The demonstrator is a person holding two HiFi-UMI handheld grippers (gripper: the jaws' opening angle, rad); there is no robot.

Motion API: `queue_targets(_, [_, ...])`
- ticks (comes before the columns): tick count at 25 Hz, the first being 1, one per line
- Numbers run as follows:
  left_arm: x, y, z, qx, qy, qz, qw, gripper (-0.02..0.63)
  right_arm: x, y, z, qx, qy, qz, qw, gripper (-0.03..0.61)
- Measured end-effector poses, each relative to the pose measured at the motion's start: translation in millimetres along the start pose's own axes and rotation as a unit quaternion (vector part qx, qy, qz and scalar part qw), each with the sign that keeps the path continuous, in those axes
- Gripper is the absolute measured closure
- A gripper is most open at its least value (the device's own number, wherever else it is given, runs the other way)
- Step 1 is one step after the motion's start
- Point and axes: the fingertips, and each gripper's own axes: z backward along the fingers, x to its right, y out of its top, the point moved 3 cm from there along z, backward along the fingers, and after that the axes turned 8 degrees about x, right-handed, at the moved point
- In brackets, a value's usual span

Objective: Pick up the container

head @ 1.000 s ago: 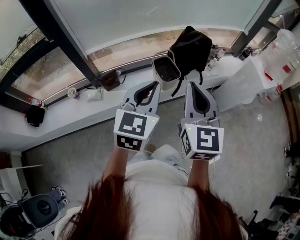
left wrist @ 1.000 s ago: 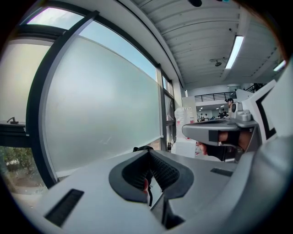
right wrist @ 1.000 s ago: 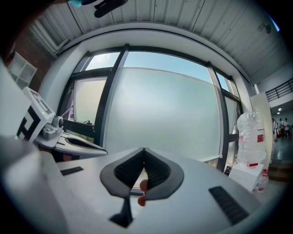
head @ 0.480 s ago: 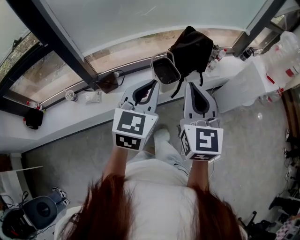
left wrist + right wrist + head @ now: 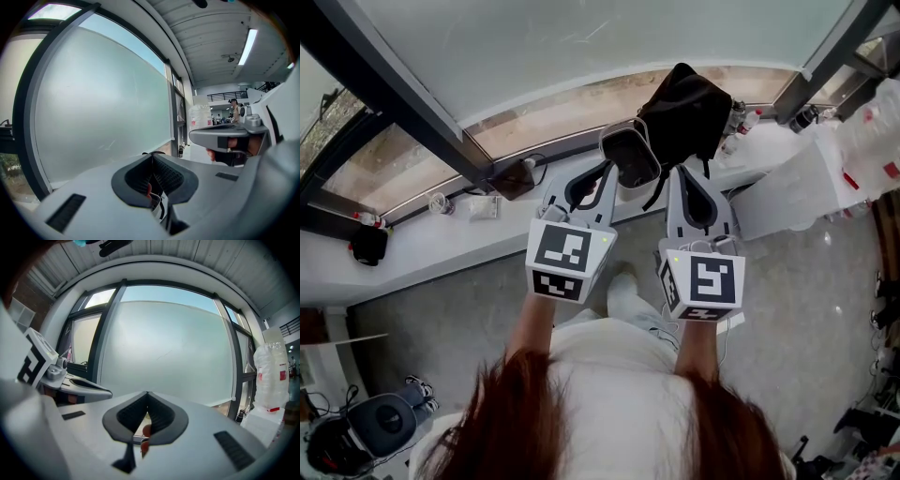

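Approach step: the left gripper (image 5: 606, 169) and right gripper (image 5: 684, 172), fingers pressed together and empty, point at the container (image 5: 630, 156) on the window ledge (image 5: 431, 239). Next, the fingers likely need spreading to take its rim.

Left tongs (image 5: 604, 174), right tongs (image 5: 682, 176): two; one container (image 5: 630, 156); one black bag (image 5: 689, 108).

Bag (image 5: 689, 108) L edge behind container (image 5: 631, 155)
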Motion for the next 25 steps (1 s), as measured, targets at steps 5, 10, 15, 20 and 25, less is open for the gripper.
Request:
queue_targets(5, [-7.7,-5.5,-40.2,-0.010,0.019,0.006,0.9998,0.594,28.2,-11.3,-31.9,-0.001,0.011,-0.001,1.000,0.554])
queue_targets(10, [-12.5,-13.1,-74.6,-0.021,0.038,0.010,0.9990,0.594,54.2,-26.0,-60.7,-0.015,0.026,0.001,1.000,0.554])
queue_targets(15, [-19.3,-21.3,-94.3,-0.019,0.070,0.027,0.9970,0.592,72.3,-37.1,-84.7,-0.025,0.042,0.020,0.999,0.554])
queue_targets(20, [-25.5,-33.7,-102.4,-0.022,0.086,0.028,0.9956,0.592,76.4,-55.3,-100.5,-0.039,0.054,0.044,0.997,0.552])
queue_targets(25, [-33.9,-53.3,-107.9,-0.032,0.099,0.025,0.9943,0.592,69.5,-74.7,-112.7,-0.048,0.071,0.073,0.994,0.552])
